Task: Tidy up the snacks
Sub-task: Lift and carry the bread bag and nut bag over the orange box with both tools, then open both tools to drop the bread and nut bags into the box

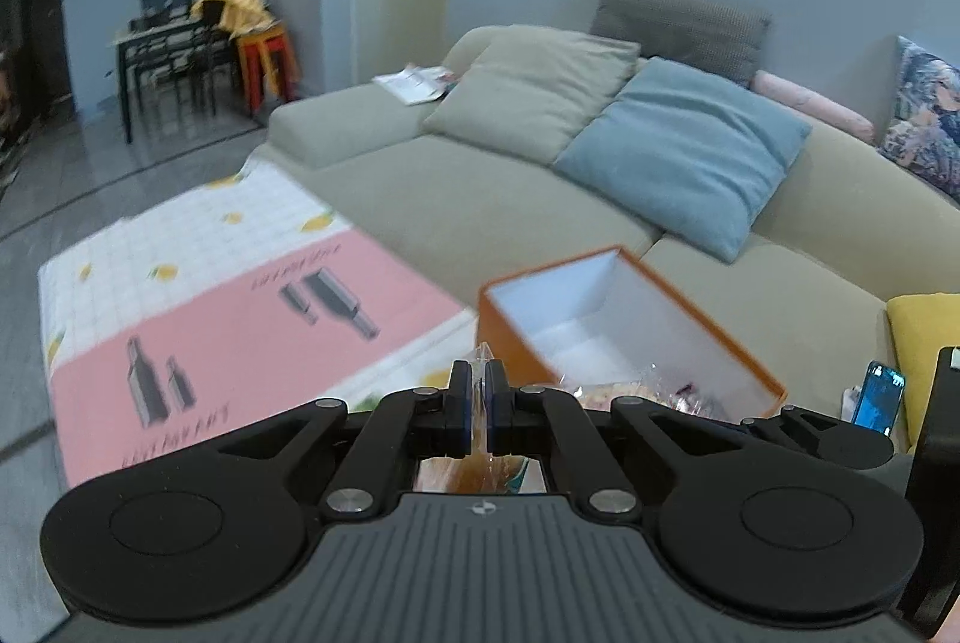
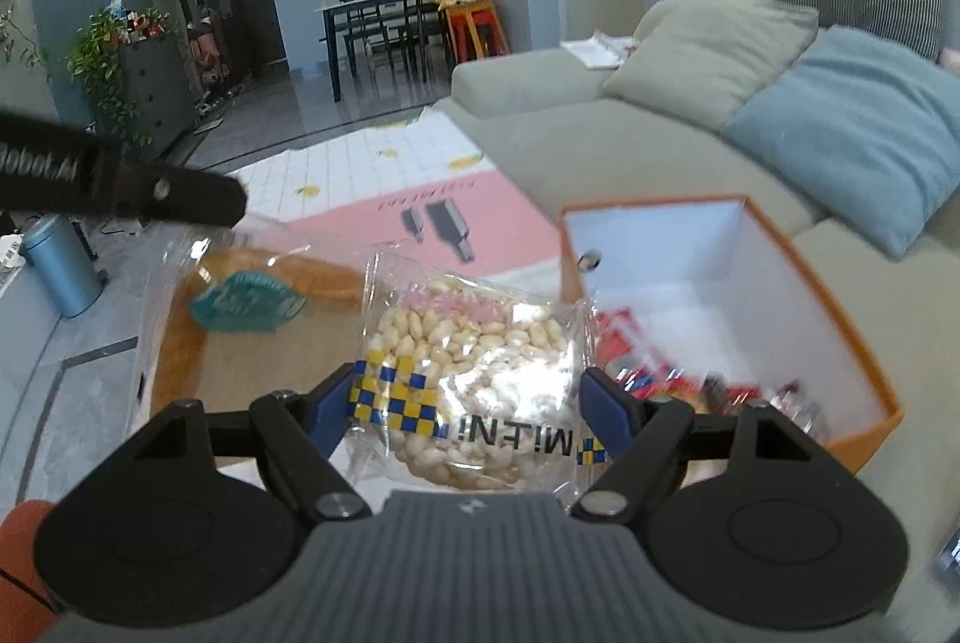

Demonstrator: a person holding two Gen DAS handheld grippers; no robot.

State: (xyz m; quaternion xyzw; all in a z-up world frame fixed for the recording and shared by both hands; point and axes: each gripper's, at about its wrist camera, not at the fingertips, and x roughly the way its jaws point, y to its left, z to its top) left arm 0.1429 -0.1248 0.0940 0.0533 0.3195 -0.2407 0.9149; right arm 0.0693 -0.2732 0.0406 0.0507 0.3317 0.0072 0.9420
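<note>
My left gripper (image 1: 479,406) is shut on the clear wrapper of a bread pack (image 1: 480,469); the same bread pack (image 2: 252,319) hangs from that gripper's finger at the left of the right wrist view. My right gripper (image 2: 465,394) holds a clear pack of puffed rice cake (image 2: 474,361) between its blue fingers, wide apart on the pack's sides. An orange box (image 1: 708,325) with a white inside sits on the sofa, just right of both grippers. It holds several red-wrapped snacks (image 2: 654,373).
A low table with a pink and white cloth (image 1: 228,319) lies ahead on the left. A beige sofa (image 1: 480,199) with beige and blue cushions (image 1: 684,156) runs along the right. A phone (image 1: 877,395) stands at the far right. A blue bin (image 2: 57,265) stands on the floor.
</note>
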